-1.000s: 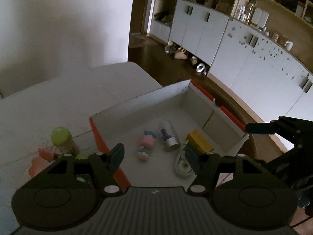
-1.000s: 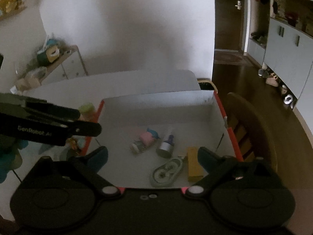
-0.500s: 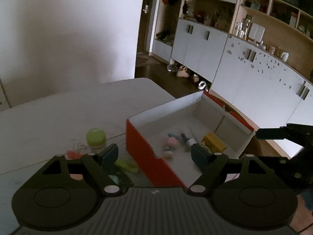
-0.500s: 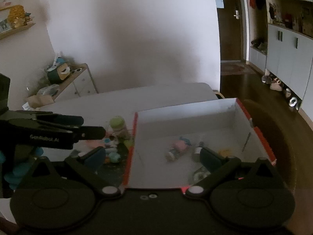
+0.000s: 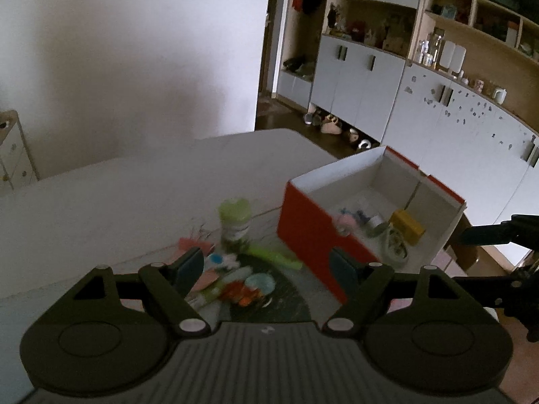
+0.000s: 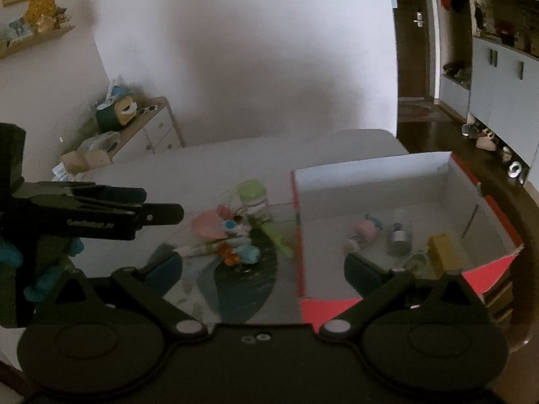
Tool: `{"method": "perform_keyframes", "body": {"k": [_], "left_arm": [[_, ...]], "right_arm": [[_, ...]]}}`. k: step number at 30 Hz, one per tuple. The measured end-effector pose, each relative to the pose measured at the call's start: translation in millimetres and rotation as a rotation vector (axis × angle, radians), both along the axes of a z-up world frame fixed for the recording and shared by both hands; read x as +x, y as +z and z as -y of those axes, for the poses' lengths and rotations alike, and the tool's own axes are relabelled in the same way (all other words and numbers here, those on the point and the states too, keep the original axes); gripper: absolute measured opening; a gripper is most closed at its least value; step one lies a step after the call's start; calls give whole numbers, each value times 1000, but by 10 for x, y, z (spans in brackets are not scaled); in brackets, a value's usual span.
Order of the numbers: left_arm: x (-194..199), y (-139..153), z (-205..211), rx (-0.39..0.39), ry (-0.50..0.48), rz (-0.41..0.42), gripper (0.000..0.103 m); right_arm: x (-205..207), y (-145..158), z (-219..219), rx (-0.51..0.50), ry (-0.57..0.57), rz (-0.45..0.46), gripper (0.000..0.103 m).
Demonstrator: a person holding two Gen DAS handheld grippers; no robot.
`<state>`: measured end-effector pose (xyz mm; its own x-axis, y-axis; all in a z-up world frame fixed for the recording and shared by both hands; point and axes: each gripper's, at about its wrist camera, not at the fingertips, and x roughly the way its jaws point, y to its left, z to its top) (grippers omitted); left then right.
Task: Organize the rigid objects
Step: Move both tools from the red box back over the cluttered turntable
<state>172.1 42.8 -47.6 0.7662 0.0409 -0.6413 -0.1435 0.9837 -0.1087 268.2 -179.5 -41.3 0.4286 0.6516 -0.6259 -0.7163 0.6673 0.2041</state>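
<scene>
Two handheld grippers hover above a white table (image 5: 111,185), both with jaws spread wide and nothing between them. The left gripper (image 5: 267,267) is above a loose pile of small toys and trinkets (image 5: 232,279) on a dark mat (image 6: 246,281), beside a green-capped bottle (image 5: 234,222). The right gripper (image 6: 262,266) straddles the pile and the near wall of an open red-and-white box (image 6: 380,171). Inside the box lie a pink figure (image 6: 365,229), a silver-capped vial (image 6: 399,234), a yellow block (image 6: 441,252) and a pale oval item, too blurred to name.
</scene>
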Motion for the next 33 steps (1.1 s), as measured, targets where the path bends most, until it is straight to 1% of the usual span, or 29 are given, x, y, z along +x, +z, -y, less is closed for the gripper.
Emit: {"method": "perform_keyframes", "body": {"k": [8,16,22,24,33], "left_arm": [[-153,-196,-406,-30,39,-21,82],[-77,-430,-708,-25,78,-52,81],[75,-629,-883,-29,89,-77,81],[132,-687,-903,-22,87,-84,81],[412,-940,-887,-26,38,-106,82]], "right_arm": [[-232,-107,-376,-39,73,5,102],[-282,-284,-720,-110,122,20,100],[-225,-488,-918,-160,135,17,93],[-210,-562,-983,-179,142,21,88],[-66,-818,-1244,-240,173,32,71]]}}
